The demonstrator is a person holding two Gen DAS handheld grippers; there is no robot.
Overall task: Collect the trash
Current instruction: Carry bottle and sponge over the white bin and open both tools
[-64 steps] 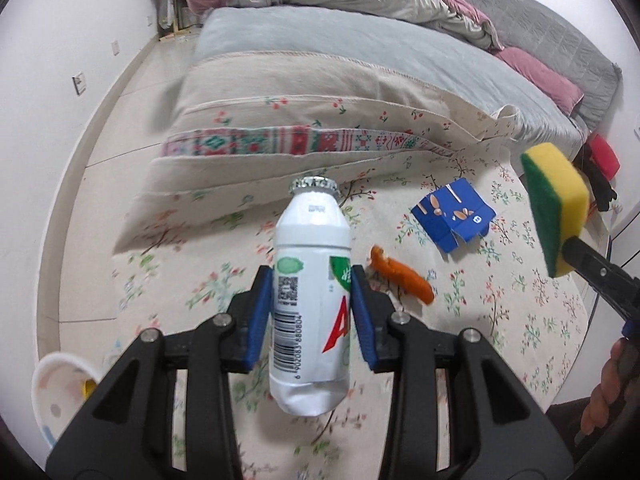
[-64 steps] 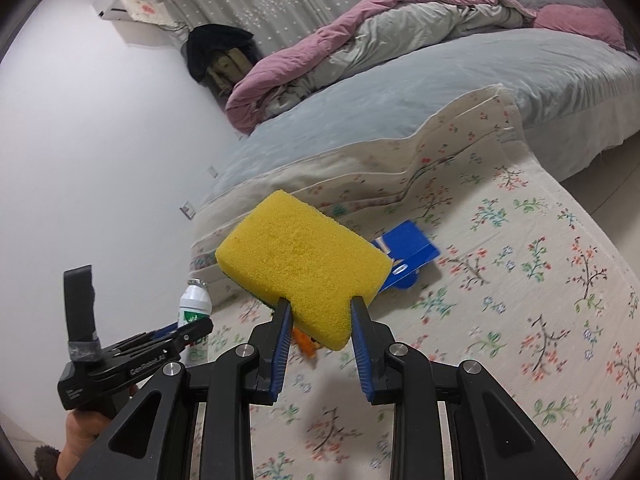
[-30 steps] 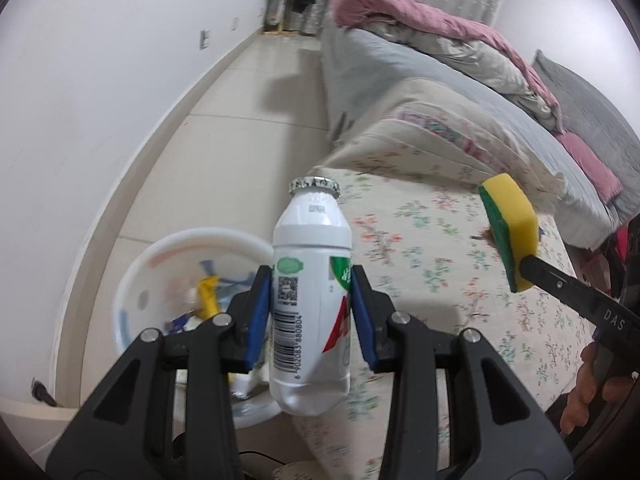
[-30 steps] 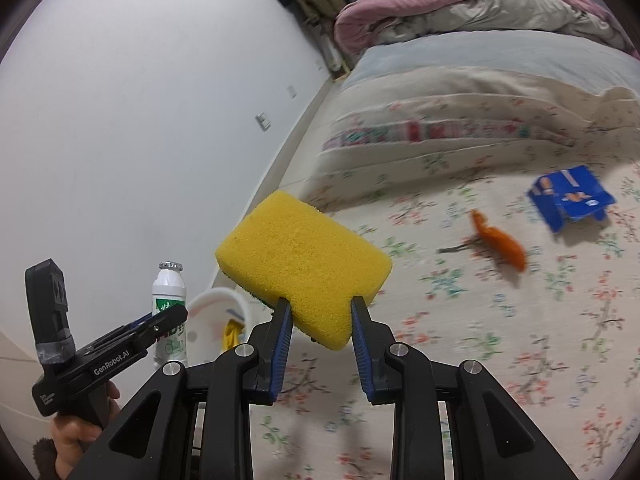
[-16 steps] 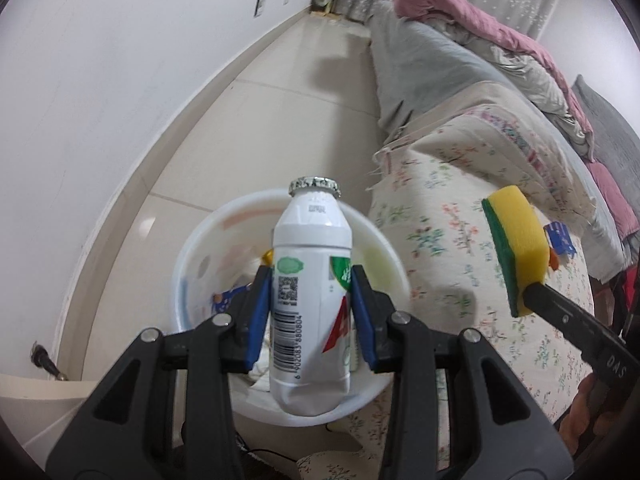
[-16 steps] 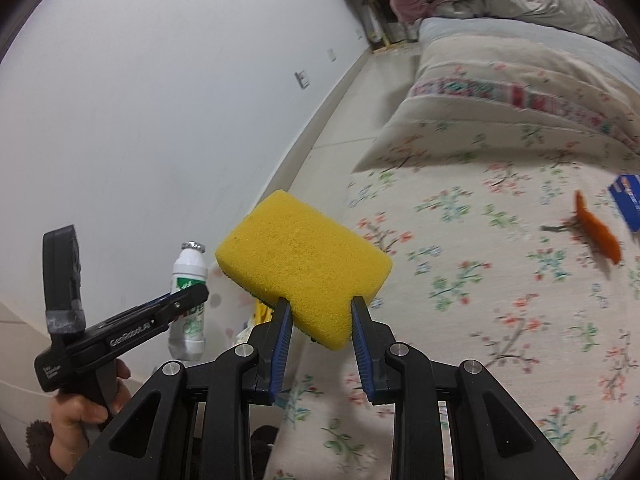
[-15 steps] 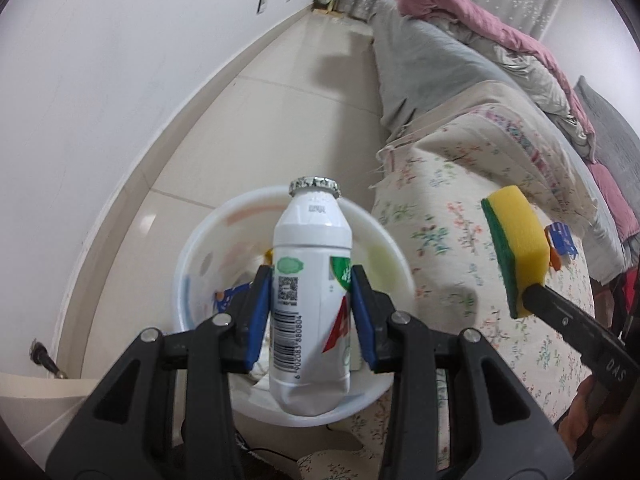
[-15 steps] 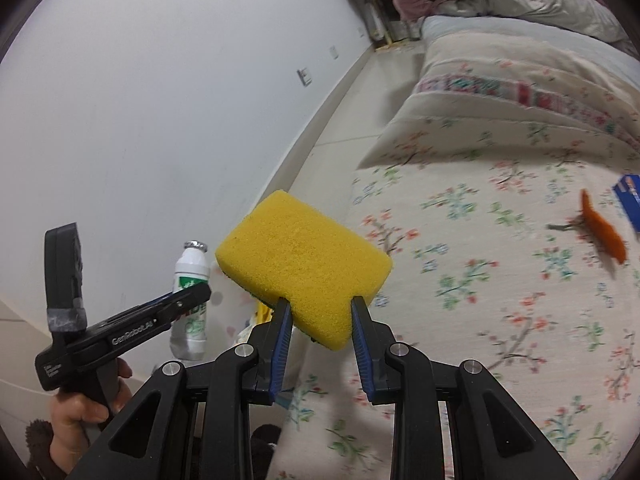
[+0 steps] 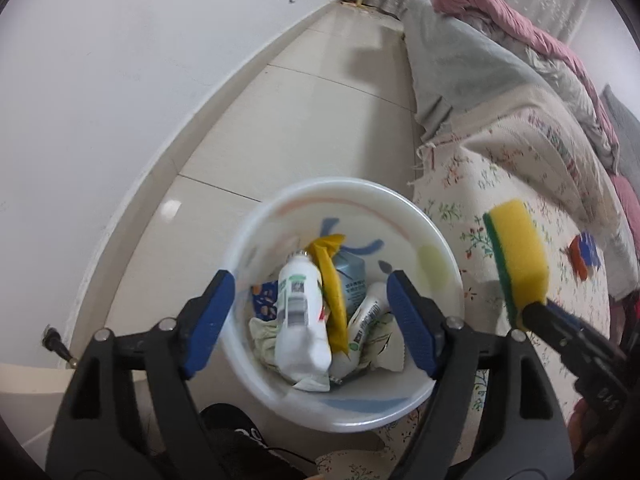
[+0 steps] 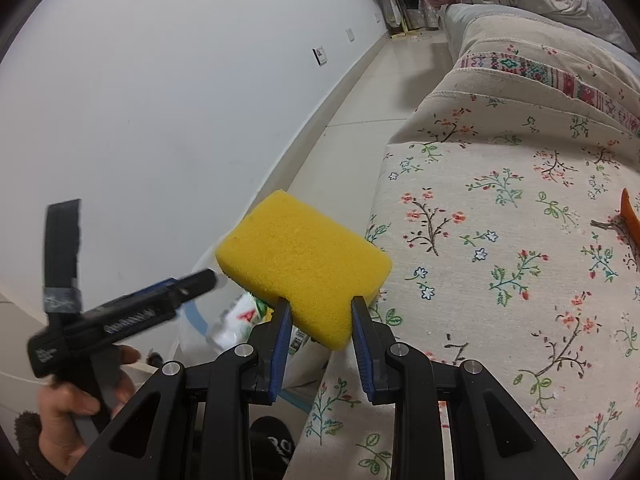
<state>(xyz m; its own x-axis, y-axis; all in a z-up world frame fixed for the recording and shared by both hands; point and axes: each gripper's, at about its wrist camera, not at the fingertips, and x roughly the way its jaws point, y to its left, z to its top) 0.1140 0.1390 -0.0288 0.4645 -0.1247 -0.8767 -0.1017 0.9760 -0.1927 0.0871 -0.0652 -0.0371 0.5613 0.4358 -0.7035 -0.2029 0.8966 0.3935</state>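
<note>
Left tool [image 9: 310,322]: jaws just opened and standing wide, nothing between the blue pads. It hangs over the white bin [image 9: 448,264], pointing steeply down, a placement that suits a drop straight into the opening.

Bottle [image 9: 300,320]: white, barcode label, free of the pads and lying inside the bin on top of the other rubbish. Judged: this item is delivered.

Bin contents, left wrist view: yellow wrapper [image 9: 332,280], a grey-blue packet [image 9: 352,276], crumpled paper and a second white tube-like piece beside the bottle. The bin stands on the tiled floor [image 9: 320,92], hard against the edge of the flowered cloth [image 9: 472,192].

Right tool [image 10: 320,320]: jaws narrow, pressed on the near edge of a yellow sponge [image 10: 304,256], which sticks out forward and tilted. It waits beside the bin, probably next to be dropped.

Floral cloth, right wrist view: an orange scrap [image 10: 628,216] lies far right, uncollected. The left wrist view also shows a blue-and-red item [image 9: 586,254] farther along the cloth, blurred.

What each view adds: the left wrist view alone looks into the bin and shows the sponge's green scouring side [image 9: 498,268]. The right wrist view alone shows the person's hand [image 10: 76,404] gripping the left tool's handle from the side, with only a glimpse of the bottle's red-marked label behind the sponge.
</note>
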